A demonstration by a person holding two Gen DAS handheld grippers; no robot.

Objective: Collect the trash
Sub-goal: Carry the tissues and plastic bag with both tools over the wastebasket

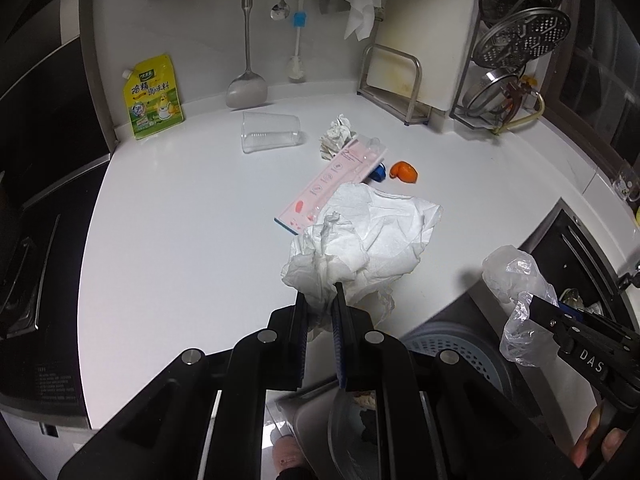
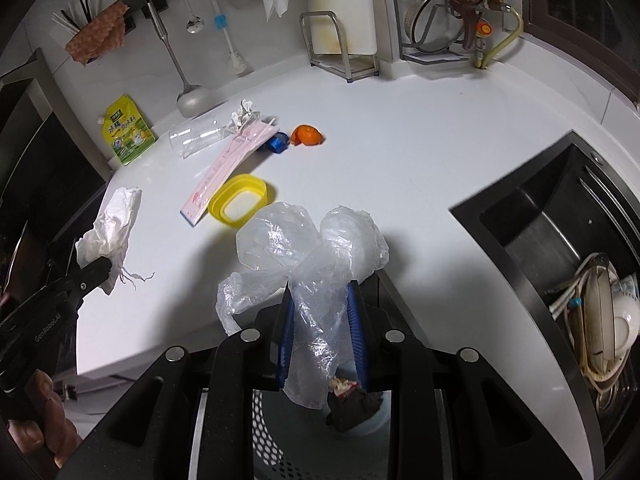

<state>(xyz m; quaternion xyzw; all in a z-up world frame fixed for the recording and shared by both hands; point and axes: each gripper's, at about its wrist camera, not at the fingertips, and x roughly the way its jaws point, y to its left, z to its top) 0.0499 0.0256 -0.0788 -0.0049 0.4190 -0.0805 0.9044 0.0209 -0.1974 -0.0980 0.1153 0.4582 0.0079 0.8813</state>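
Observation:
My left gripper (image 1: 322, 296) is shut on a crumpled white paper towel (image 1: 372, 236), held over the counter's front edge; it also shows in the right wrist view (image 2: 112, 220). My right gripper (image 2: 322, 292) is shut on a clear plastic bag (image 2: 316, 248), held above a blue-grey trash basket (image 2: 272, 432) with dark scraps inside; the bag also shows in the left wrist view (image 1: 516, 280). On the white counter (image 2: 400, 168) lie a pink package (image 1: 332, 180), a crumpled paper ball (image 1: 338, 136), a clear cup on its side (image 1: 270, 132), a blue cap (image 2: 277, 142), orange peel (image 2: 306, 135) and a yellow lid (image 2: 239, 199).
A yellow seasoning pouch (image 1: 154, 98) leans at the back left. Utensils hang on the back wall (image 1: 248, 32). A cutting board rack (image 1: 396, 80) and a pot lid rack (image 1: 516, 44) stand at the back right. A dark sink (image 2: 560, 272) with dishes is on the right. A stove (image 1: 36, 240) is on the left.

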